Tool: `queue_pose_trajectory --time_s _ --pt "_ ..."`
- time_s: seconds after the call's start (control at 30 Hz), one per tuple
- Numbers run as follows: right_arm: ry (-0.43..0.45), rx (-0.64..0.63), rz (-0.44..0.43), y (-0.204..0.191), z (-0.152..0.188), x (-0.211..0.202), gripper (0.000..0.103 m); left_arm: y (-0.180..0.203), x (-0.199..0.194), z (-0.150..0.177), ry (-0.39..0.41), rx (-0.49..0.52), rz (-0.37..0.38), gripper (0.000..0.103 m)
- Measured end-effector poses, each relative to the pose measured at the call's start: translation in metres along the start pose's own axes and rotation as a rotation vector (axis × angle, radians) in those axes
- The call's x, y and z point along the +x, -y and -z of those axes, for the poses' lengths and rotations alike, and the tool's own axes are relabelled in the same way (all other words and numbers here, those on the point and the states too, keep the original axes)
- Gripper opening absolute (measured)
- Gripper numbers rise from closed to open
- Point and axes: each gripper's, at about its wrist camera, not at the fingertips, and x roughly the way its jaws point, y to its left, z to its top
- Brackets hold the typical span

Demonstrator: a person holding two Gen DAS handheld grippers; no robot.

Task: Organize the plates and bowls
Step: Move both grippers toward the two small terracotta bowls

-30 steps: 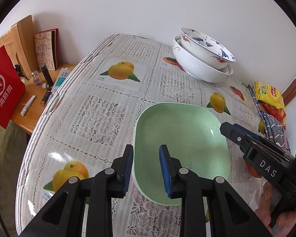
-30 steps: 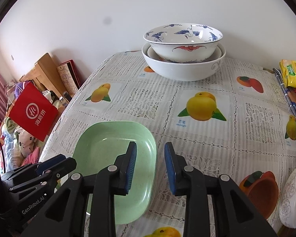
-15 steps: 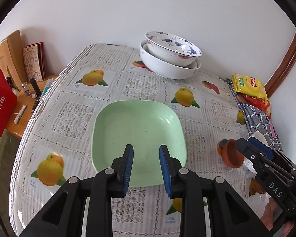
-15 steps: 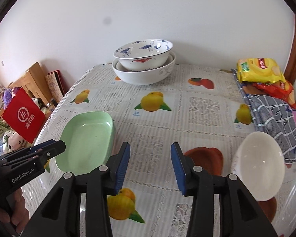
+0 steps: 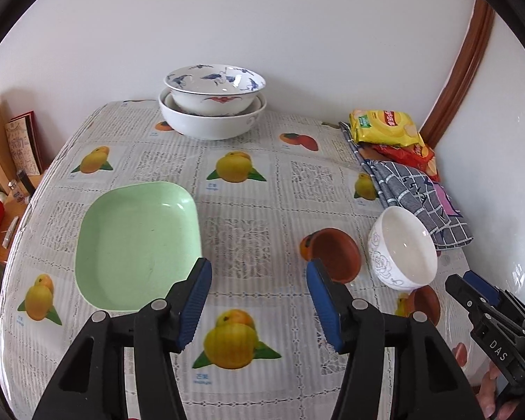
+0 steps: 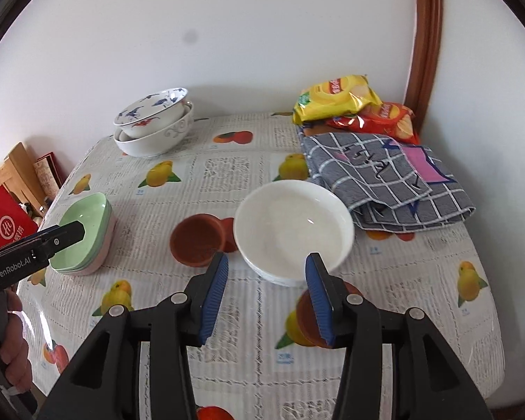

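Observation:
A green square plate (image 5: 136,241) lies on the table's left side; in the right wrist view (image 6: 85,234) it tops a small stack. A brown saucer (image 5: 336,255) (image 6: 199,241) sits mid-table next to a white bowl (image 5: 402,252) (image 6: 294,231). Two stacked blue-patterned bowls (image 5: 211,108) (image 6: 154,126) stand at the back. My left gripper (image 5: 259,304) is open and empty, above the cloth between plate and saucer. My right gripper (image 6: 266,301) is open and empty, just in front of the white bowl.
Snack bags (image 6: 353,108) and a folded grey checked cloth (image 6: 385,178) lie at the back right. A red bag (image 6: 3,227), books and small items sit on a low shelf left of the table. The fruit-print tablecloth (image 5: 248,350) covers the table.
Both grippers have pulled back from the green plate and swung right, and both have opened wider. The white bowl and brown saucer have come into view.

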Motion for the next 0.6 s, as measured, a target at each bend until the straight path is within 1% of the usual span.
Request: queue_pose_trajectory --time_s 0.1,0.23,0.33,0.47,0.57,0.6 --pt "-0.01 0.039 0.025 0.024 0.008 -0.003 0.046 0.016 0.008 0.002 -0.017 0.021 -0.001 0.054" --pt "-0.038 0.092 0.037 0.054 0.018 0.001 0.047 0.03 0.02 0.004 -0.043 0.037 0.012 0.054" --pt "-0.057 0.117 0.045 0.07 0.024 0.006 0.047 0.038 0.031 0.005 -0.048 0.047 -0.001 0.054" --pt "-0.065 0.112 0.079 0.081 0.028 0.014 0.047 0.044 0.045 0.004 -0.062 0.04 -0.015 0.054" --pt "-0.064 0.125 0.103 0.088 0.031 0.023 0.054 0.045 0.055 0.004 -0.065 0.025 -0.018 0.054" --pt "-0.067 0.13 0.108 0.09 0.033 0.026 0.054 0.046 0.058 0.004 -0.064 0.023 -0.022 0.054"
